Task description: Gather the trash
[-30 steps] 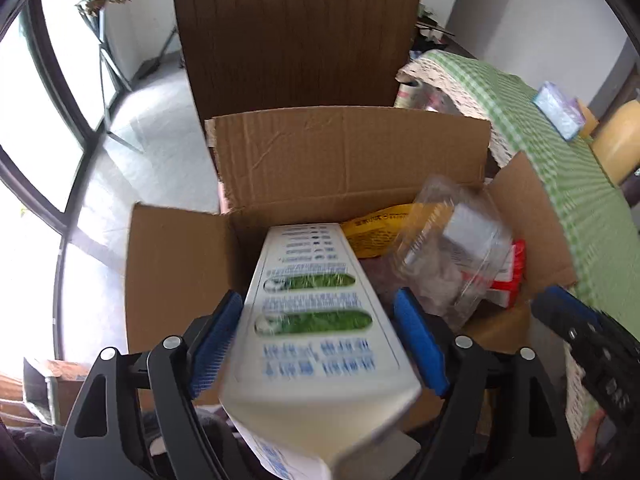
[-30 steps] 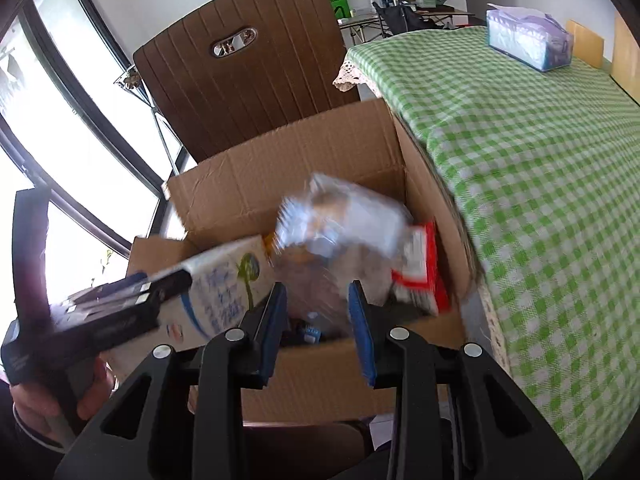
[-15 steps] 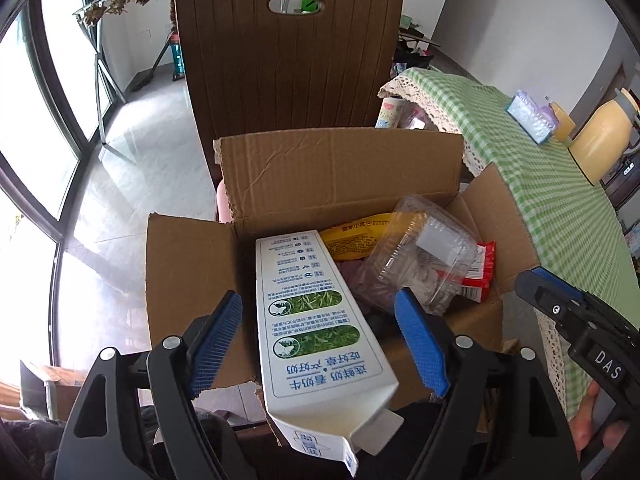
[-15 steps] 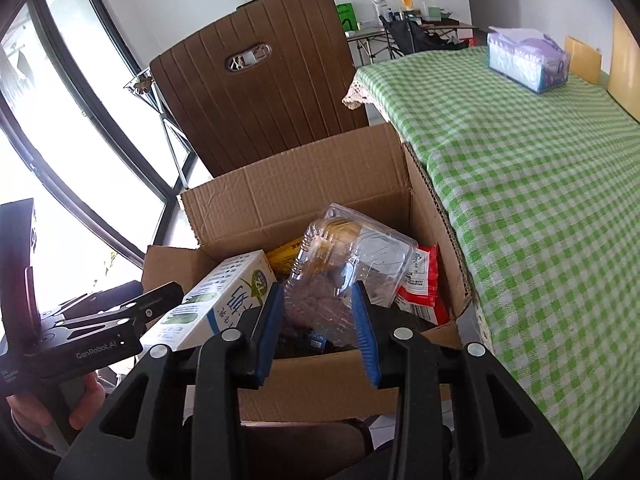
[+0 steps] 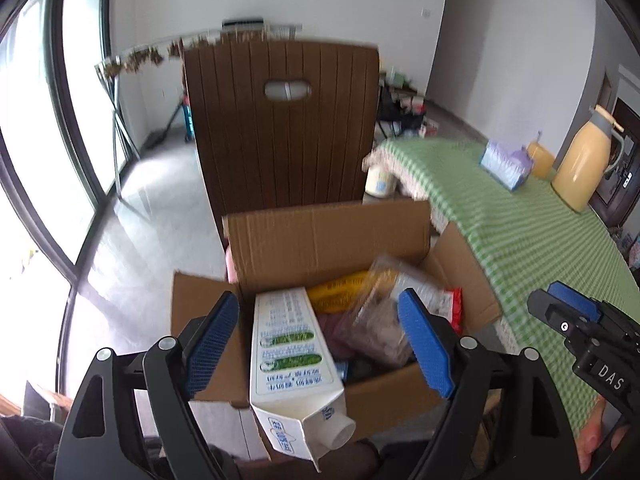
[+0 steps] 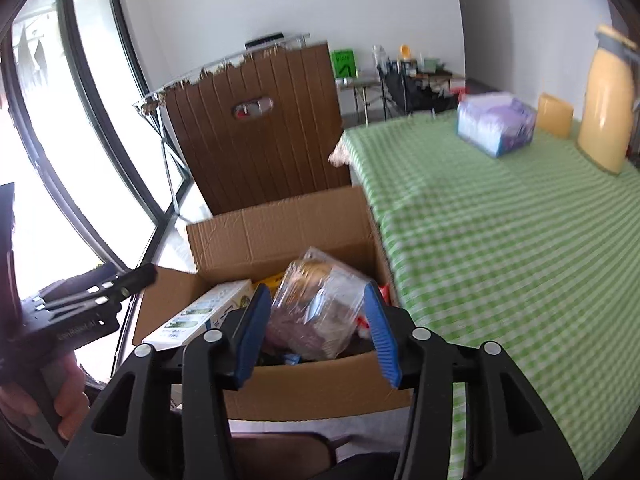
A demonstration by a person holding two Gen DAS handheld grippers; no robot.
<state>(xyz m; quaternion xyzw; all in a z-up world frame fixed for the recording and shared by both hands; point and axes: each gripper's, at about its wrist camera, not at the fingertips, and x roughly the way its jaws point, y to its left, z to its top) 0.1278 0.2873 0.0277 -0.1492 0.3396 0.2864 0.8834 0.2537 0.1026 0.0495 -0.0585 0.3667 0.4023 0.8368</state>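
An open cardboard box [image 5: 328,236] [image 6: 280,232] holds trash. A white milk carton [image 5: 292,360] [image 6: 200,316] lies tilted over the box's near edge, spout end out. A clear plastic clamshell [image 6: 320,312] [image 5: 384,312], a yellow wrapper [image 5: 340,296] and a red packet [image 5: 452,308] lie inside. My left gripper [image 5: 320,344] is open and empty, above and behind the carton. My right gripper [image 6: 320,336] is open and empty, above the box's near side.
A brown slatted chair back [image 5: 280,128] [image 6: 256,128] stands behind the box. A table with a green checked cloth [image 6: 500,232] [image 5: 520,224] lies to the right, bearing a tissue pack [image 6: 496,124] and a yellow thermos [image 6: 608,108]. Large windows are at the left.
The left gripper let go of the milk carton and drew back and up. The right gripper opened wider and also drew back from the clamshell in the box.
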